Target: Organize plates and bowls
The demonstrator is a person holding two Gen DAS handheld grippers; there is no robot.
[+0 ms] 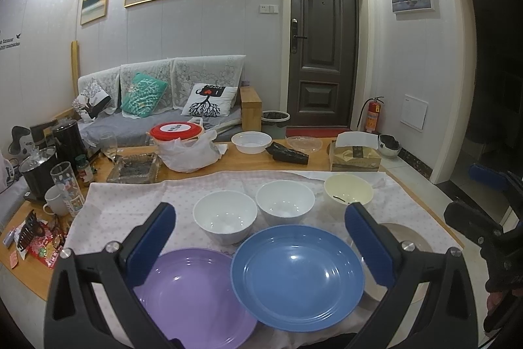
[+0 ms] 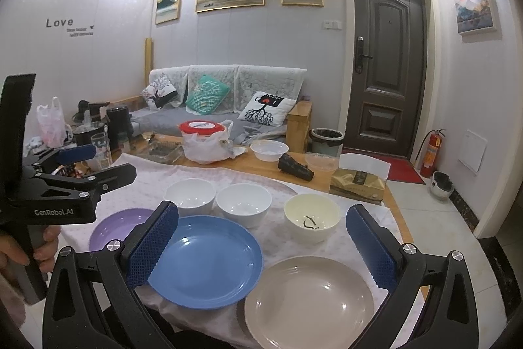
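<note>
Both tongs, left and right, hang wide open and empty over the counter's near edge, where purple plate, blue plate and beige plate lie. Behind them stand two white bowls and a cream bowl; a tissue box and bagged tub crowd the far edge.
</note>
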